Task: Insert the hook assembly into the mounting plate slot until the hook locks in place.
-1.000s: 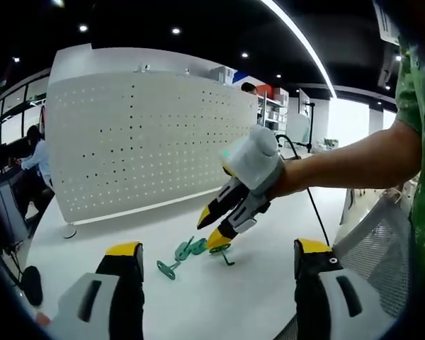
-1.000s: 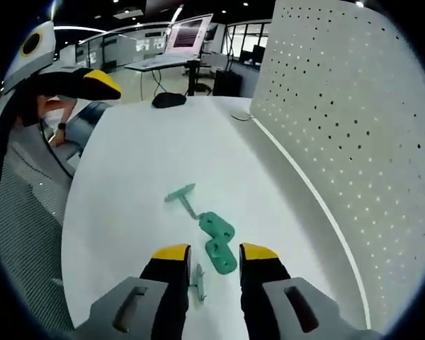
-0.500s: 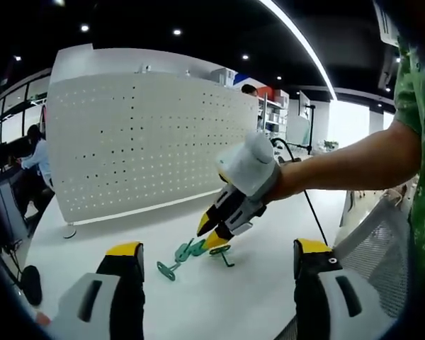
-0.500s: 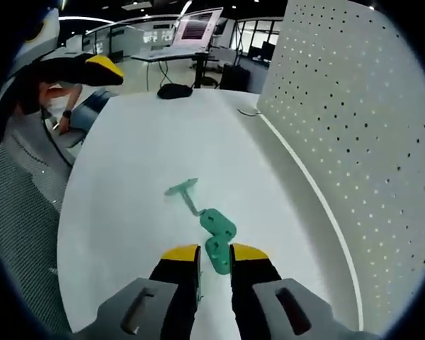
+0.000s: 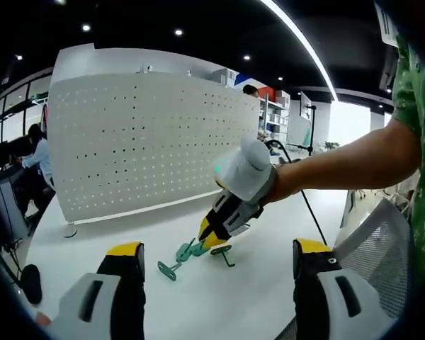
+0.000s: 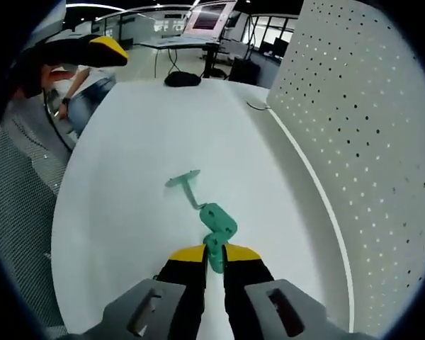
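Observation:
A green mounting plate [image 6: 217,225] lies on the white table [image 6: 127,149], and a green hook with a round foot [image 6: 185,183] reaches away from its far end. My right gripper [image 6: 212,253] is shut on the plate's near end. In the left gripper view the right gripper [image 5: 211,239] comes down from the right onto the green plate [image 5: 190,248]. The round-footed hook [image 5: 168,269] lies to its left and a second green hook [image 5: 224,254] to its right. My left gripper [image 5: 218,246] hangs back over the near table, open wide and holding nothing.
A white perforated panel [image 5: 149,134] stands upright along the table's far side [image 6: 368,106]. A black mouse [image 6: 184,79] and a cable lie at one table end. A mesh chair [image 5: 382,241] is beside the table. A person [image 5: 35,159] sits behind the panel's left end.
The right gripper's jaws have closed from open onto the near end of the green plate. It also moved forward slightly. The left gripper has stayed still.

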